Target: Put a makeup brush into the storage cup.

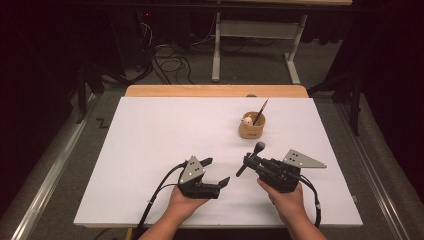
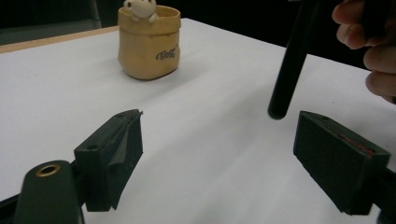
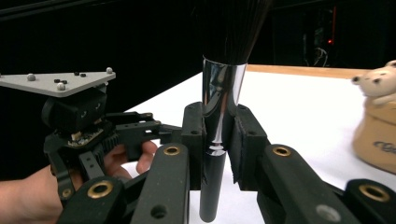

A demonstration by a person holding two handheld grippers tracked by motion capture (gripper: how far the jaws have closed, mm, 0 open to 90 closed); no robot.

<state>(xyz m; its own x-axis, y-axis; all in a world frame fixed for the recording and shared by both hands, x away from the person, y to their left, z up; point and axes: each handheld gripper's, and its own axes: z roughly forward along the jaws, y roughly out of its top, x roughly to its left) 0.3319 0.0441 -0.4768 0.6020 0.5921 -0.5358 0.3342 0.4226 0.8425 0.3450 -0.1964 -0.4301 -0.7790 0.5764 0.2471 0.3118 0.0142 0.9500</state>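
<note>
At one o'clock, the tan cup [image 1: 251, 127] holds a slim brush [image 1: 261, 112] and perhaps a bear figure [image 1: 246, 120]. Right gripper [image 1: 248, 161] clamps a makeup brush [image 1: 251, 158]; left gripper [image 1: 216, 172] jaws apart, empty.

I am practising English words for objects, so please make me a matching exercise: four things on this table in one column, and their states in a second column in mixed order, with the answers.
Things:
1. makeup brush
2. left gripper
3. tan pot
4. thin brush

States:
A. stands alone on the white board
B. jaws open, nothing between them
C. leans inside the pot
D. clamped upright in the right gripper

Pairs: 1-D, 2-B, 3-A, 4-C
</note>
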